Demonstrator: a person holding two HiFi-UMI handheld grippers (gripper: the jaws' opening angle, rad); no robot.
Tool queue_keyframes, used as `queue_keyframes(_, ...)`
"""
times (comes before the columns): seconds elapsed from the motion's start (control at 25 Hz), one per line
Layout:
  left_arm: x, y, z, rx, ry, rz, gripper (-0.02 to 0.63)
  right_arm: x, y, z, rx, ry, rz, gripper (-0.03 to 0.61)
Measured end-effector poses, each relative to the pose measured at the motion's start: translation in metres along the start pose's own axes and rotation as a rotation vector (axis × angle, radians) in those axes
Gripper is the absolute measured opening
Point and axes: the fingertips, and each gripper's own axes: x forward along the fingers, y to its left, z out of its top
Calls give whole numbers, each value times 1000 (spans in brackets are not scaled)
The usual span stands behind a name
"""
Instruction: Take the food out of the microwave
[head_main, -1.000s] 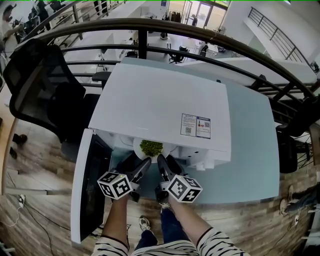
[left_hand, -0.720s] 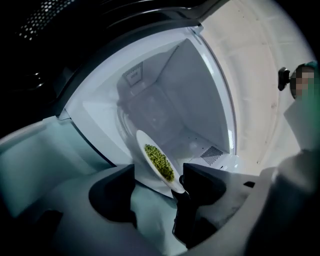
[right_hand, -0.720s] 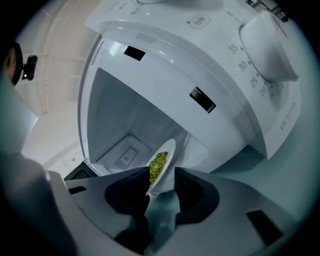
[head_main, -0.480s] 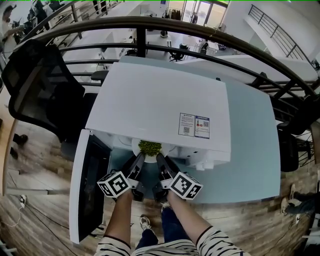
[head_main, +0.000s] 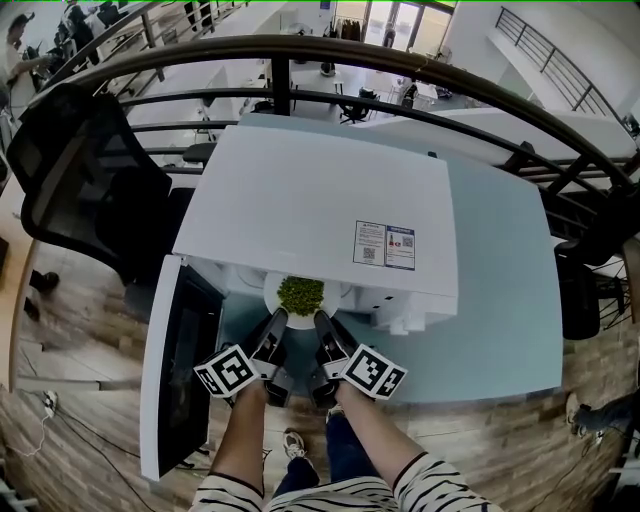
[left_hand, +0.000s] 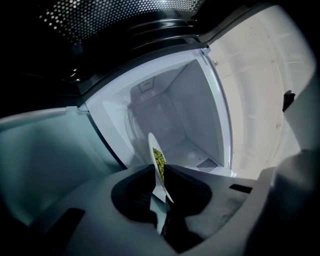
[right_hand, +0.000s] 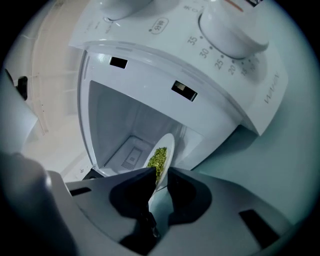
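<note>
1. Microwave (head_main: 320, 200), door (head_main: 178, 380) swung open; its top hides most of the cavity in head view.
2. Left gripper (head_main: 279, 318) and right gripper (head_main: 323, 320): jaws closing, pinching opposite sides of the plate rim.
3. Plate (head_main: 272, 293) at the cavity mouth, near edge hidden by the jaws.
4. Green food (head_main: 300, 293) heaped on the plate.

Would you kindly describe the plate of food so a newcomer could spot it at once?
Find the white microwave on the teal table, its door swung open to the left. At the mouth of its cavity sits a white plate heaped with small green food. It is the only dish, and the left hand-held gripper and right hand-held gripper are closing their jaws on its near rim.
</note>
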Motion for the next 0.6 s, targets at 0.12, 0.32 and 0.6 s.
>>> queue_keyframes(0.12, -8, -6, -5, -17, -1, -11, 60, -10, 2, -5, 15, -8, 1, 78)
queue_keyframes(0.32, -27, -11, -15, -81, -4, -6, 54, -30, 14, -7, 47, -32, 30, 69)
queue_keyframes(0.6, -50, -51, -29, -255, -37, -134, 44, -66, 34, -14, 86, -68, 73, 58)
